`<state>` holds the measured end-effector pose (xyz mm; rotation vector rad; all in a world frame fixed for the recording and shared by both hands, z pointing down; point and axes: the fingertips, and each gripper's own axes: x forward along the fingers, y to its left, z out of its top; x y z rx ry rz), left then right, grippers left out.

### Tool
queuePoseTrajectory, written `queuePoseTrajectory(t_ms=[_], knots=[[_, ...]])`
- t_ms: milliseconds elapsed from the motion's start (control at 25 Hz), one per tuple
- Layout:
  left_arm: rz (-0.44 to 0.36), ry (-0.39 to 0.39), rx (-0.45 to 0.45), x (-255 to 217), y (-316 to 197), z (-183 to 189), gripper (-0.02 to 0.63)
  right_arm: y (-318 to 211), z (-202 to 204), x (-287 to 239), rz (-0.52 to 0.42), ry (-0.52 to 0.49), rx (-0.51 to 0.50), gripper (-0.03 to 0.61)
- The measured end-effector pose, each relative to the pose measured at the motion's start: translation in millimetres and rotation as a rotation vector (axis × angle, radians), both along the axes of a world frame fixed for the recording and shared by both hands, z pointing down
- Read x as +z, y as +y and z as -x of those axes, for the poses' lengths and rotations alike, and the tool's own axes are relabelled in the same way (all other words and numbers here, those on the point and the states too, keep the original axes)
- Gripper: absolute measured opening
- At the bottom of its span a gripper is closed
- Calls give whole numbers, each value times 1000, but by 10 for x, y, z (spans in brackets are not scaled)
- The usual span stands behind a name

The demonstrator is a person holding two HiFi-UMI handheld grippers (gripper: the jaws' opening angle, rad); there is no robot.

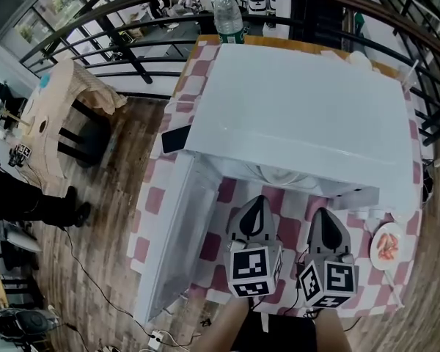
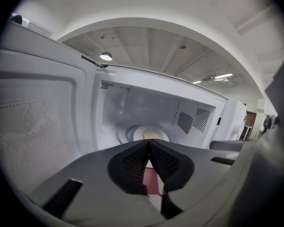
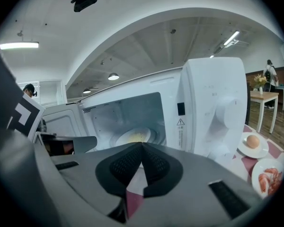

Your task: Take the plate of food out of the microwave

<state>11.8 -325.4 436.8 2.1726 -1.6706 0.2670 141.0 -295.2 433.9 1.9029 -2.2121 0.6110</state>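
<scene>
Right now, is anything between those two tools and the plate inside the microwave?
Nothing visible. The door is swung open, and the plate of food sits in plain sight beyond the left tool and right tool.

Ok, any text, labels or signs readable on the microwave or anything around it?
On the microwave front: a warning triangle; the print below it is too small to read.
On the bottle: label too blurred to read.
No other words or numbers are legible.

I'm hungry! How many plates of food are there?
3: one plate inside the microwave, an egg plate right of it, a red-food plate nearer still. More may be hidden.
</scene>
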Motion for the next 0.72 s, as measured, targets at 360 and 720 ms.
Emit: queuePoseTrajectory(t_ms=[360,720], knots=[[112,87,-50,260,-91,-43,9,-62,-48,121,23,-16,5,-5],[185,309,-94,384,-186,-133,38,-55,-50,210,38,-13,-1,-5]])
